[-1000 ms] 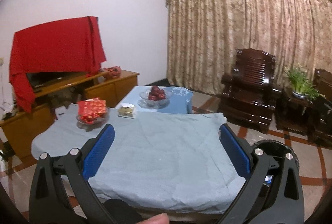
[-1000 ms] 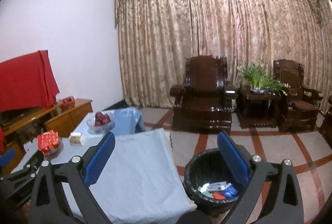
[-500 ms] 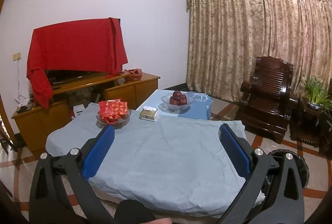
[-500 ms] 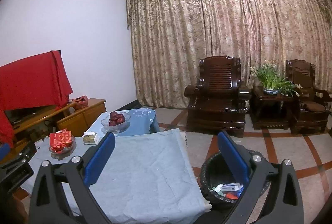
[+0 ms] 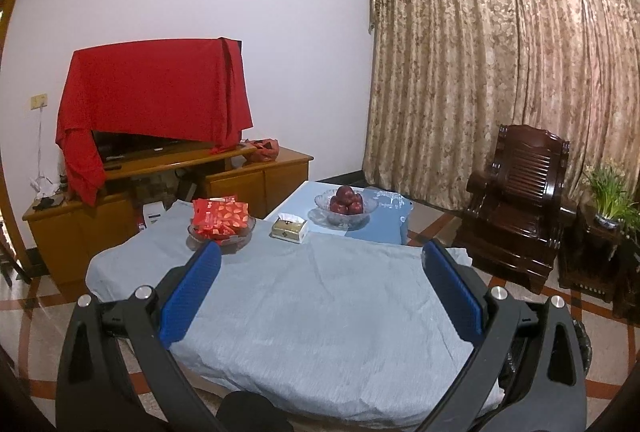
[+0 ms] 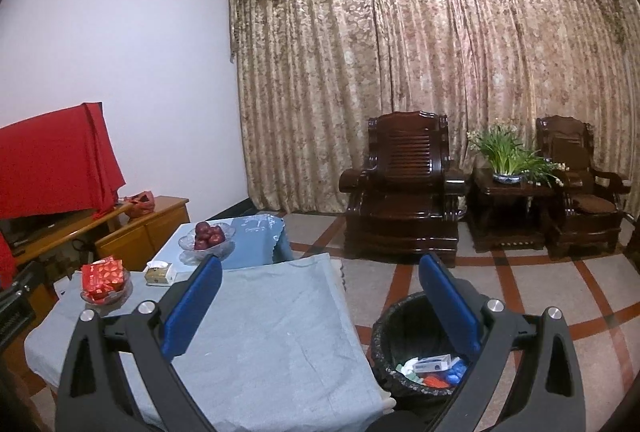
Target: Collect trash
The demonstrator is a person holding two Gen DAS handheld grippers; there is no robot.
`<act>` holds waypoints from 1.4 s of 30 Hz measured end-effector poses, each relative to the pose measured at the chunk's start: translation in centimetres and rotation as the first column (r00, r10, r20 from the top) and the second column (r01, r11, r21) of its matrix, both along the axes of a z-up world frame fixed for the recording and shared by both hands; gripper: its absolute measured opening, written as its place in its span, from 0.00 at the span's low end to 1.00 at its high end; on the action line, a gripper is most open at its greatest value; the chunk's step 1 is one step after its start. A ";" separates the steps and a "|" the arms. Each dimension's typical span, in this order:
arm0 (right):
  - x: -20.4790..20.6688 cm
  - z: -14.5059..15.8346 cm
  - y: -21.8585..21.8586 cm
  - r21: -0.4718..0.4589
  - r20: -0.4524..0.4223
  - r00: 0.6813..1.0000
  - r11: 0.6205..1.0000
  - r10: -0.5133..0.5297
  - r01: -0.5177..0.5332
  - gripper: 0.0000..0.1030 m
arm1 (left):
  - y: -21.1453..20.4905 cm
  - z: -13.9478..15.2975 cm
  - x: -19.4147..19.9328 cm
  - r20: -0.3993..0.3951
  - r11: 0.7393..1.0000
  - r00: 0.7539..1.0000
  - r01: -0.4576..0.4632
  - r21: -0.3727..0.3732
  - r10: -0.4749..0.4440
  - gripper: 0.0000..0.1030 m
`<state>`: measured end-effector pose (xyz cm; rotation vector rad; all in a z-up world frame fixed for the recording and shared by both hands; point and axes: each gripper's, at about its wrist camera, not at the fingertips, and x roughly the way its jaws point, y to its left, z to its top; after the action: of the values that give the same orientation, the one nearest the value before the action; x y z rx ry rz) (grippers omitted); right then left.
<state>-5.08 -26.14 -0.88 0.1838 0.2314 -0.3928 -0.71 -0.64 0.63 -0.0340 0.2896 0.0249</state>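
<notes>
A black trash bin (image 6: 404, 344) stands on the floor to the right of the low table covered with a grey-blue cloth (image 6: 264, 332). Several pieces of trash (image 6: 434, 370) lie inside it: a white and blue box, blue and red wrappers. My right gripper (image 6: 320, 268) is open and empty, held above the table's right edge and the bin. My left gripper (image 5: 320, 256) is open and empty above the cloth (image 5: 320, 312). In the left wrist view only the bin's edge (image 5: 582, 342) shows behind the right finger.
On the table's far end sit a glass dish of red packets (image 5: 220, 218), a tissue box (image 5: 290, 228) and a bowl of apples (image 5: 346, 201). A TV cabinet with a red cover (image 5: 156, 99) stands left. Dark wooden chairs (image 6: 404, 191) and a plant (image 6: 506, 155) stand by the curtain.
Both grippers have risen and tilted upward, so more wall and curtain show. The right view has shifted left, away from the bin. Both stay open and empty.
</notes>
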 end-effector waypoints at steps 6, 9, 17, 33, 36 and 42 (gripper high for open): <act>0.2 0.0 -0.3 0.000 -0.002 1.000 1.000 -0.008 0.008 0.94 | 0.1 0.0 0.1 0.008 1.000 1.000 -0.006 0.004 0.006 0.95; 0.3 0.0 -0.3 0.003 -0.001 1.000 1.000 -0.009 0.010 0.94 | 0.5 0.2 0.4 0.008 1.000 1.000 -0.005 0.002 0.005 0.95; 0.3 -0.2 -0.4 0.004 -0.001 1.000 1.000 -0.009 0.009 0.94 | 1.2 0.3 0.7 0.006 1.000 1.000 -0.009 -0.001 0.009 0.95; 0.2 -0.5 -0.6 0.009 -0.003 1.000 1.000 -0.012 0.012 0.94 | 1.5 0.2 0.8 0.004 1.000 1.000 -0.011 0.001 0.011 0.95; 0.2 -0.5 -0.6 0.010 -0.001 1.000 1.000 -0.012 0.012 0.94 | 1.4 0.2 0.8 0.003 1.000 1.000 -0.009 0.000 0.009 0.95; 0.2 -0.5 -0.6 0.011 -0.002 1.000 1.000 -0.012 0.012 0.94 | 1.4 0.1 0.7 0.001 1.000 1.000 -0.008 0.000 0.008 0.95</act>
<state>-4.86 -26.78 -1.36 0.1959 0.2349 -0.4033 -0.03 0.74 0.75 -0.0353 0.2882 0.0328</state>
